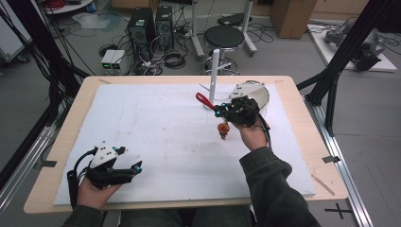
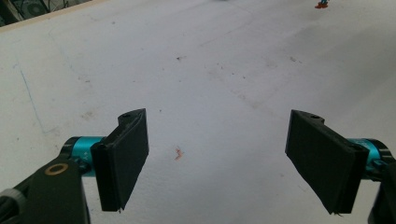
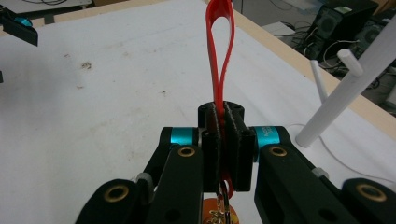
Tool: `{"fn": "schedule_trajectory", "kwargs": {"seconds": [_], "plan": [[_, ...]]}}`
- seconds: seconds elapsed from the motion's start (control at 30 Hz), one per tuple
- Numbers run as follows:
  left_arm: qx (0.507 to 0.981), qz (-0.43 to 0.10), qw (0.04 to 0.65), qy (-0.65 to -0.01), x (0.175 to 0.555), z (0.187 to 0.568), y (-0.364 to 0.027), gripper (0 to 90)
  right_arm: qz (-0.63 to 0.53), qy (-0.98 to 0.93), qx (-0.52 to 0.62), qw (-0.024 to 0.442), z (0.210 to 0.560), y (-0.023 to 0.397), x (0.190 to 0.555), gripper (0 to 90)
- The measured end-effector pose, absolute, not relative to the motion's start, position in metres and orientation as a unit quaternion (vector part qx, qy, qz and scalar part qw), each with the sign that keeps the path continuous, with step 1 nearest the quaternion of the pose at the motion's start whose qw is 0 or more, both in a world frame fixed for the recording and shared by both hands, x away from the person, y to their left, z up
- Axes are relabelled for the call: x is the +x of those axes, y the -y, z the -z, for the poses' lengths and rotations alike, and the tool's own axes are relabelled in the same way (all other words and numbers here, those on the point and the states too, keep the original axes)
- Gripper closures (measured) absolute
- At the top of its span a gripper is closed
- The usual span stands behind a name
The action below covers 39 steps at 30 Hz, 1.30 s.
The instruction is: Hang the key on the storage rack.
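Currently | right gripper (image 3: 223, 140) fingers clamp red strap (image 3: 219, 51) | left gripper (image 2: 224, 158) fingers wide, nothing between

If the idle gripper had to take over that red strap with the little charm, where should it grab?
Probably the free red loop above the right gripper, coming in from the side across its flat faces. It is thin, upright and clear of the white peg stand; the orange charm dangles loose below.

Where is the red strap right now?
The red strap is pinched in the right gripper, held above the white mat, near the white peg stand.
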<state>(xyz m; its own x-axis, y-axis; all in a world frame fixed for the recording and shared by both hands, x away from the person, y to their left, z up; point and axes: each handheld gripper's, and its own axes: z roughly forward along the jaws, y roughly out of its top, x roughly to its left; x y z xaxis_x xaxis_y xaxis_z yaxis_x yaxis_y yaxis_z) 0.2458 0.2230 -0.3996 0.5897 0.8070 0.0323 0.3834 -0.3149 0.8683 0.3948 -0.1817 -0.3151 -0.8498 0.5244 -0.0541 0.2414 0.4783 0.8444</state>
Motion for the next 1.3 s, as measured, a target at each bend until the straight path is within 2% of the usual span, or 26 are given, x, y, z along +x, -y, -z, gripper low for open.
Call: {"fn": "schedule_trajectory", "kwargs": {"seconds": [0.9,1.3], "plan": [[0.773,-0.24,0.444,-0.384,0.246,0.4,-0.223,21.7,-0.447,-0.833,0.262,0.192,0.299,0.197,0.413,85.6],[0.772,-0.241,0.445,-0.384,0.246,0.4,-0.222,21.7,-0.438,-0.826,0.291,0.202,0.304,0.199,0.426,85.6]]}}
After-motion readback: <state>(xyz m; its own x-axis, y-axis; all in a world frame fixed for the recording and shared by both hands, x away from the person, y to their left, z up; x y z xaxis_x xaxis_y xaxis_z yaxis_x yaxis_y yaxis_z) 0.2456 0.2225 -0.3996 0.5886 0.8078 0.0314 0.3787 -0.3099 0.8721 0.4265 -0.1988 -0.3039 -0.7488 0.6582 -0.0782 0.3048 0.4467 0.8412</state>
